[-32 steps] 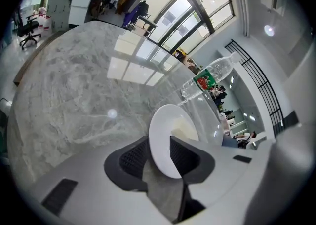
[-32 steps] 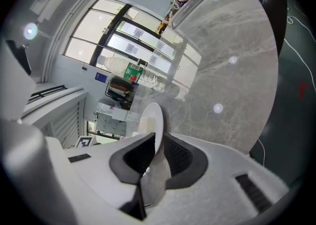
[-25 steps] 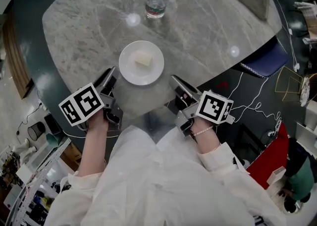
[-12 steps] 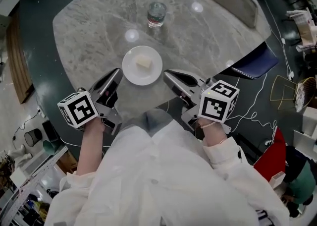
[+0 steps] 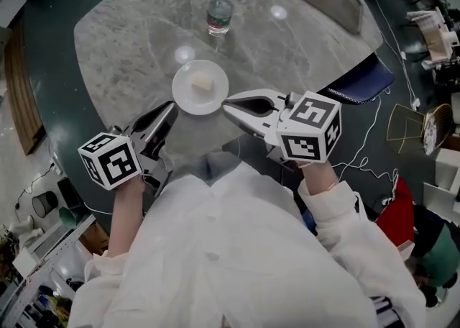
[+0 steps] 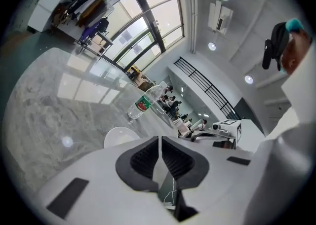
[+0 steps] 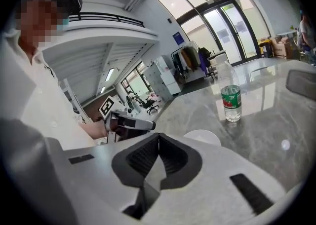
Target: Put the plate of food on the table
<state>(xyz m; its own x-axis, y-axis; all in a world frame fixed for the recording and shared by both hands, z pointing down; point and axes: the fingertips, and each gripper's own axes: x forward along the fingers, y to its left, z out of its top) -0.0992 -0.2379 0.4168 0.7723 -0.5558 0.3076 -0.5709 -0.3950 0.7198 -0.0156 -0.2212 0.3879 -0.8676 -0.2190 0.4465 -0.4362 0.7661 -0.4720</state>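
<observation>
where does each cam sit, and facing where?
Head view: on the head, steeply down at table, plate, bottle; shows white shirt, left tongs, right tongs.
Left gripper view: on left tongs, along its shut jaws across the table; shows white shirt.
Right gripper view: on right tongs, along its shut jaws; shows left hand.
Shared: all see plate and bottle.

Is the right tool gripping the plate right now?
No, the plate rests on the table, and the right tool has its jaws shut together with nothing between them.

An open office hall: tall windows, mezzanine railing, rolling desk chairs.
</observation>
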